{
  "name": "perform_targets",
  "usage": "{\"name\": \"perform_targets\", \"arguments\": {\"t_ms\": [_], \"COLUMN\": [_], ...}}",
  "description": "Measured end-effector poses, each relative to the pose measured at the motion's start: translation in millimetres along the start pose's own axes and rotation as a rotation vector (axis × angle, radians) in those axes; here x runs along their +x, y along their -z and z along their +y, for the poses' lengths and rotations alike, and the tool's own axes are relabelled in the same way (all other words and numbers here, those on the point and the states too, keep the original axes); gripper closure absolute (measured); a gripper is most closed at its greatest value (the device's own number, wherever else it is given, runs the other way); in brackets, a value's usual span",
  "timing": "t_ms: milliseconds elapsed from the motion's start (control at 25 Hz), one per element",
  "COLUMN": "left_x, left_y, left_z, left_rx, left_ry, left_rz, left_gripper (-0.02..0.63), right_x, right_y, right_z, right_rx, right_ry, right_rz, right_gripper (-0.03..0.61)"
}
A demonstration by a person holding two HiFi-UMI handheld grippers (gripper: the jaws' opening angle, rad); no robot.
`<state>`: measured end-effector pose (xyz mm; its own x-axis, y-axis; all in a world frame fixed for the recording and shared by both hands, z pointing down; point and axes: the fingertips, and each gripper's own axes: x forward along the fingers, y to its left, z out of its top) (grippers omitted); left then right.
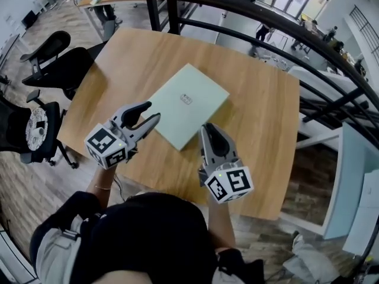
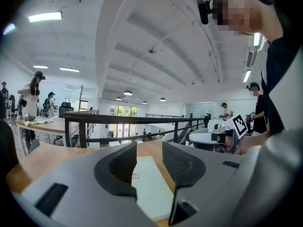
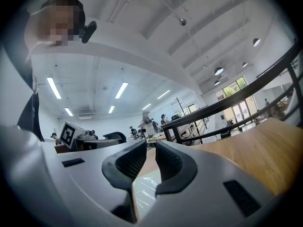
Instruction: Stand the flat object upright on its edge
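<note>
Wooden counter (image 1: 260,158) by a railing (image 1: 237,7), pale green flat object (image 1: 188,104) lying flat mid-top. Left hand-held gripper (image 1: 153,111) near its edge, jaws apart and empty; right hand-held gripper (image 1: 208,129) almost together, empty. Could easily skid or flop back if levered up from one unbraced edge.

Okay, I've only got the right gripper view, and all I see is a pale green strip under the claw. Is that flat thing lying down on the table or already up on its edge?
Observer: In the head view, the pale green panel lies flat on the wooden table. It isn't on its edge.
Operator: Where's the left claw?
Observer: The left claw is by the panel's near left edge. I can't tell whether it's touching.
Operator: Is it gripping anything?
Observer: No. The left gripper view shows its jaws apart, with the panel lying beyond them and nothing pinched.
</note>
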<state>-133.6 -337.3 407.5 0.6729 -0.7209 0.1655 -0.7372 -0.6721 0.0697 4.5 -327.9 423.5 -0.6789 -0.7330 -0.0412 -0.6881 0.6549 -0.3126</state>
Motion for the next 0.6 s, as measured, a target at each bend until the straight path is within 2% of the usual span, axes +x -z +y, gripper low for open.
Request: {"name": "perform_targets", "arguments": {"t_ms": [320,600], "left_x": [20,38], "left_y": [1,0], "left_z": [35,75], "left_rx": [0.010,0.017], "left_ry": [0.010,0.067], "left_rz": [0.060,0.080], "left_gripper": [0.454,0.448], "right_x": [18,34], "right_y": [5,6], "right_z": [-17,-33], "right_rx": [0.021,0.031], "right_ry": [0.055,0.171], "right_rz": [0.016,0.001], "right_gripper": [0.528,0.526]}}
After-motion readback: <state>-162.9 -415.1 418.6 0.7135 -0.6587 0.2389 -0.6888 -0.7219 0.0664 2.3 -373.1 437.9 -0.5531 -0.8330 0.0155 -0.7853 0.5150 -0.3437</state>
